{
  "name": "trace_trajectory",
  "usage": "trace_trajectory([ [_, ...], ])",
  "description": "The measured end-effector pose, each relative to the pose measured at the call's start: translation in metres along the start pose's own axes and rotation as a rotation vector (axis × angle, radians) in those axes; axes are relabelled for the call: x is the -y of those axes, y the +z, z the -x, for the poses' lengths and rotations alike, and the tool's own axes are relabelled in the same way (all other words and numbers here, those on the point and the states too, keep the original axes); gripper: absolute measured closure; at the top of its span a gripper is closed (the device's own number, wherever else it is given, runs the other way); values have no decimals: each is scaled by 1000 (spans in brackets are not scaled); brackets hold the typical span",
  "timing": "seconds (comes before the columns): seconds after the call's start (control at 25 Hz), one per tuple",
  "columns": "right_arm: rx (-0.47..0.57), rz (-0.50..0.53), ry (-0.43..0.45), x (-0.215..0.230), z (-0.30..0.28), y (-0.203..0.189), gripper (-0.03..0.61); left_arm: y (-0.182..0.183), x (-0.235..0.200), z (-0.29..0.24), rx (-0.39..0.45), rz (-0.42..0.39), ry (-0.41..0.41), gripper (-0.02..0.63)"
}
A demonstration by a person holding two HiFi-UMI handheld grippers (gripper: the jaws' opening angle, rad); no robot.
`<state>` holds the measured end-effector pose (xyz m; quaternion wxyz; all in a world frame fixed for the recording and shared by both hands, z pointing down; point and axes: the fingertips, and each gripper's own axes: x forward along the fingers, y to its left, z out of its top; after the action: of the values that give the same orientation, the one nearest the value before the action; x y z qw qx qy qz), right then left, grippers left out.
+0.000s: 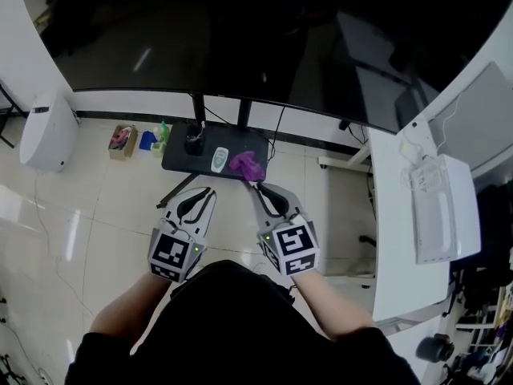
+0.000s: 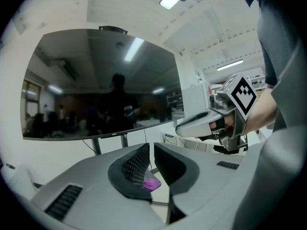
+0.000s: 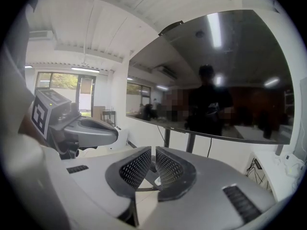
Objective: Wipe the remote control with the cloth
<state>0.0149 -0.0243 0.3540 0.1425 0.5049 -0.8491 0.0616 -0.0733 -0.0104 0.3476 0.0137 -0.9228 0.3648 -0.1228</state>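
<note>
Remote, cloth on black base; box contents pinkish, unclear.

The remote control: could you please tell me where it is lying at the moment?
In the head view, the white remote control lies on the black stand base below the big screen, just left of the purple cloth.

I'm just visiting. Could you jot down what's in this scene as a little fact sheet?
Remote control: white, lying on the small black table
Cloth: purple, bunched beside the remote, on the same table
Left gripper: jaws together, empty
Right gripper: jaws together, empty
Background: large dark screen on a stand
</note>
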Motion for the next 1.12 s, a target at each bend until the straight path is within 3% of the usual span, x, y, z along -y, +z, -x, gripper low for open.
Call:
trace_trajectory([
  [0.2,-3,21,62,-1,4,5,539,9,5,-6,16,32,62,595],
  [0.44,11,25,78,5,11,6,552,17,16,-14,9,50,92,595],
  [1.12,-13,7,65,2,16,-4,561,9,27,-17,-21,24,54,596],
])
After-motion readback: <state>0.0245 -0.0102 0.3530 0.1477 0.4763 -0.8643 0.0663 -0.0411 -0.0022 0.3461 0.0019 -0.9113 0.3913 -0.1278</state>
